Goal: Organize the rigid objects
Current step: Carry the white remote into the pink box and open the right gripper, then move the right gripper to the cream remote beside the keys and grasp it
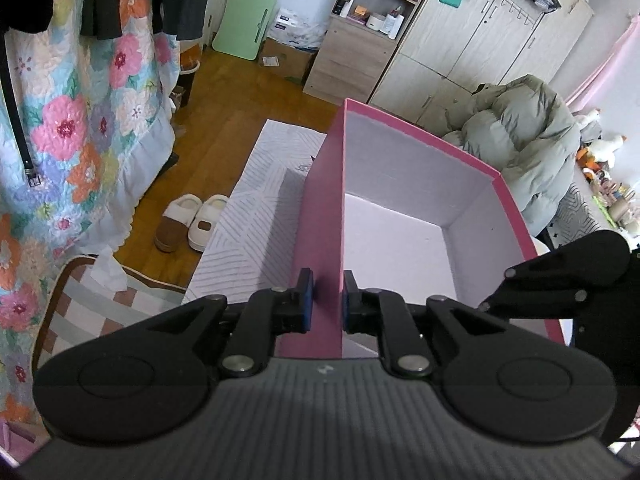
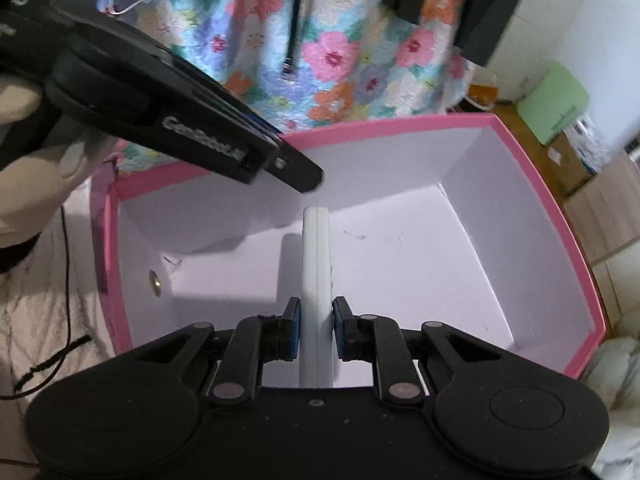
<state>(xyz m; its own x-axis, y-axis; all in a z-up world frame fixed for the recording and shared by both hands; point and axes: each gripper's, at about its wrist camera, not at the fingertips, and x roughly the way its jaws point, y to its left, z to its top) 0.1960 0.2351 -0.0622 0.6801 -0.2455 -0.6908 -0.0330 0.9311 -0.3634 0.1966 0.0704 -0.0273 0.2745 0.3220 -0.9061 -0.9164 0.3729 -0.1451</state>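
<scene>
A pink box with a white inside is open at the top. My left gripper is shut on its near side wall, one finger outside and one inside. The box also shows in the right wrist view. My right gripper is shut on a flat white slab-shaped object and holds it on edge inside the box, above the white floor. The left gripper's body reaches over the box's far rim in the right wrist view. The right gripper's body shows at the box's right side in the left wrist view.
A floral quilt hangs at the left. Slippers sit on the wooden floor beside a striped white surface under the box. A grey-green puffer jacket lies beyond the box. Wooden cabinets stand behind.
</scene>
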